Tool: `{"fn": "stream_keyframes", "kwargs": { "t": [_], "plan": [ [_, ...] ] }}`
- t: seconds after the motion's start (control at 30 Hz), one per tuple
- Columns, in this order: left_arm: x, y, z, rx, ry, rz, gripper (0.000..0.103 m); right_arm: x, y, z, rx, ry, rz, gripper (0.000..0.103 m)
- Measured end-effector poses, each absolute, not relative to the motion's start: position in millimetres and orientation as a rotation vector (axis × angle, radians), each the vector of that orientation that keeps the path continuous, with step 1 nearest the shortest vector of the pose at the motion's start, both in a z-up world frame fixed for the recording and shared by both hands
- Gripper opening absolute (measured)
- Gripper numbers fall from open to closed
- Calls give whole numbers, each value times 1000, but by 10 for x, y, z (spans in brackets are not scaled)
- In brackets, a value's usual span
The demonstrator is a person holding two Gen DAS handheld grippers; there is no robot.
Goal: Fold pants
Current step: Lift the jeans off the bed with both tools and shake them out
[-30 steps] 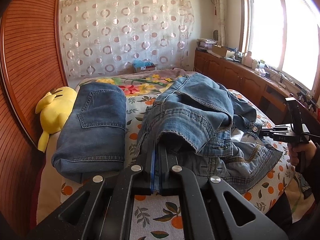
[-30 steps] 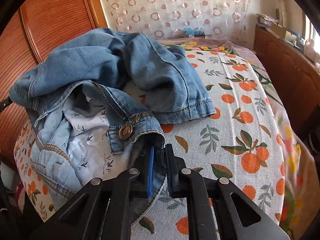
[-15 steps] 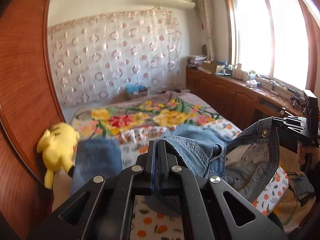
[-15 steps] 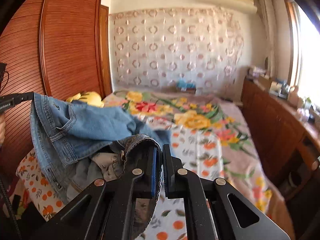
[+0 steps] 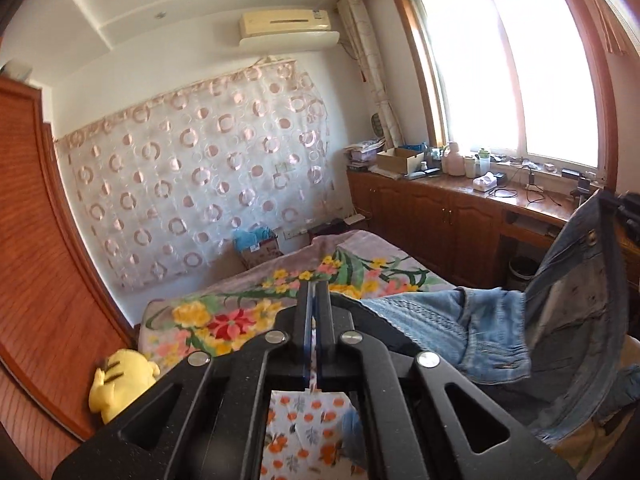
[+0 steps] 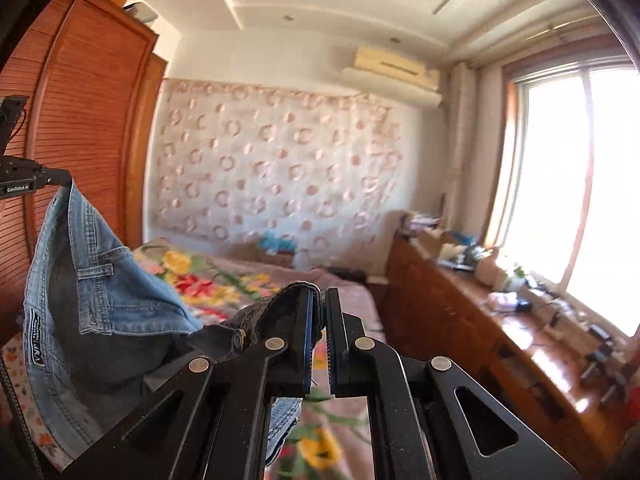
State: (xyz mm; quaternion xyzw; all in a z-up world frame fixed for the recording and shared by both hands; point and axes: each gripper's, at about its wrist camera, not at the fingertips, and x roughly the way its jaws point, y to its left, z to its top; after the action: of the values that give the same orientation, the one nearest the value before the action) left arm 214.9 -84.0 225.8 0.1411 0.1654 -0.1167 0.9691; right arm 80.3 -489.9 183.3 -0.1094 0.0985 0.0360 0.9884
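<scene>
The jeans point(image 6: 100, 312) hang in the air above the bed point(image 5: 248, 320), stretched by the waistband between the two grippers. They are light blue washed denim with pale double stitching, a belt loop and a metal button near the right-hand end of the band. A small dark label sewn inside the waistband carries white lettering, too small to read. In the left wrist view the open waist forms a curved hoop at the right edge, its greyer inner side showing, and the legs sag in soft folds toward the mattress.

The right gripper point(image 6: 318, 340) is clamped on the dark, bunched edge of the waistband; its black angular fingers have a blue pad on the inner face, and denim wraps over the left finger. The left gripper point(image 5: 314, 332) has its jaws pressed together; in the right wrist view its tip pinches the far end of the band, and its body bears the white words "GenRobot AI".

The bed carries a sheet printed with oranges and leaves, and farther back a plush blanket with large yellow and red flowers. A yellow plush toy point(image 5: 120, 380) lies against the ribbed wooden wardrobe point(image 5: 44, 260). A sheer curtain point(image 5: 200, 184) with ring patterns covers the far wall, under a cream air conditioner point(image 5: 288, 28). A glossy wooden cabinet point(image 5: 452, 212) cluttered with boxes and bottles runs beneath the bright window point(image 5: 508, 64).
</scene>
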Motion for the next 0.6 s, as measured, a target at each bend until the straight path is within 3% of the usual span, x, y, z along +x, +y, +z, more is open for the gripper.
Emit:
{"fn": "stream_keyframes", "kwargs": {
  "t": [0.2, 0.4, 0.6],
  "plan": [
    [2356, -1457, 2701, 307, 308, -243, 0, 427, -5063, 2252, -259, 137, 41, 5],
    [2341, -1502, 2094, 315, 405, -339, 0, 345, -4298, 1861, -424, 170, 121, 5],
    [2452, -1212, 1425, 250, 525, -354, 0, 355, -4248, 2054, -385, 113, 142, 5]
  ]
}}
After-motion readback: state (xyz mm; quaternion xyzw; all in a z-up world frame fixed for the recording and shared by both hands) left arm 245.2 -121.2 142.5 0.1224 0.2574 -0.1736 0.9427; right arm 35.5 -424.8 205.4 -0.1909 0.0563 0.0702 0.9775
